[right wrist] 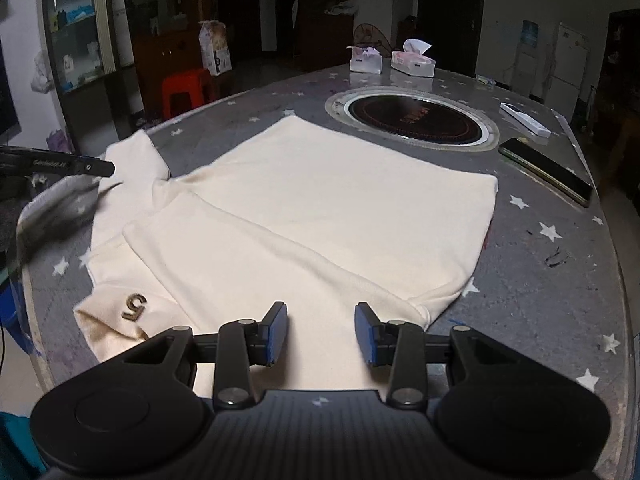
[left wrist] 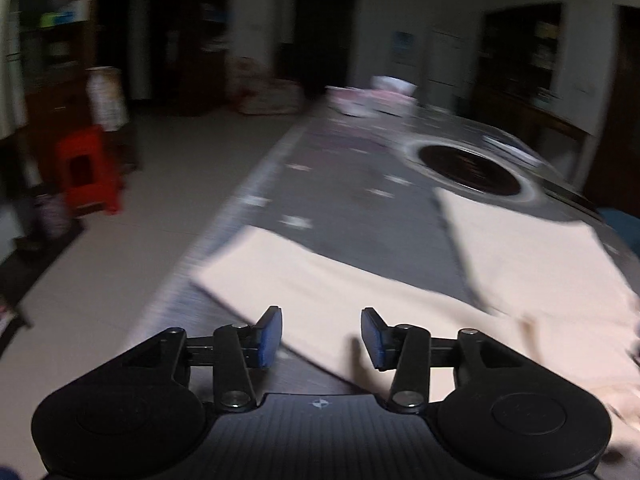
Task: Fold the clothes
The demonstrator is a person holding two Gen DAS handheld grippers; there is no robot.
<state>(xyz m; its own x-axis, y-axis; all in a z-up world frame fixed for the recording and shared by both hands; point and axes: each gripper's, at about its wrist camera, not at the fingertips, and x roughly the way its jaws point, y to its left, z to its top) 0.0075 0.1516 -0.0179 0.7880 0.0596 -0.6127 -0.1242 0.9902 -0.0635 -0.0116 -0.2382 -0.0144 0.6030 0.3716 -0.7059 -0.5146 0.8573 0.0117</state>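
A cream shirt (right wrist: 320,208) lies spread on the grey star-patterned table (right wrist: 540,280), one side folded over its middle, with a small dark emblem (right wrist: 134,305) near its left front corner. Its sleeve (right wrist: 136,160) sticks out at the far left. My right gripper (right wrist: 322,332) hovers over the shirt's near edge, open, its blue pads apart with flat cloth showing between them. In the blurred left wrist view my left gripper (left wrist: 322,336) is open above the cream shirt (left wrist: 400,292) at the table's edge, holding nothing. A black part of that tool (right wrist: 80,166) shows beside the sleeve.
A round black hob (right wrist: 412,118) is set into the table beyond the shirt. A dark phone (right wrist: 544,170) and a white remote (right wrist: 524,119) lie at the right; two tissue packs (right wrist: 412,62) stand at the far edge. A red stool (right wrist: 186,92) stands on the floor left.
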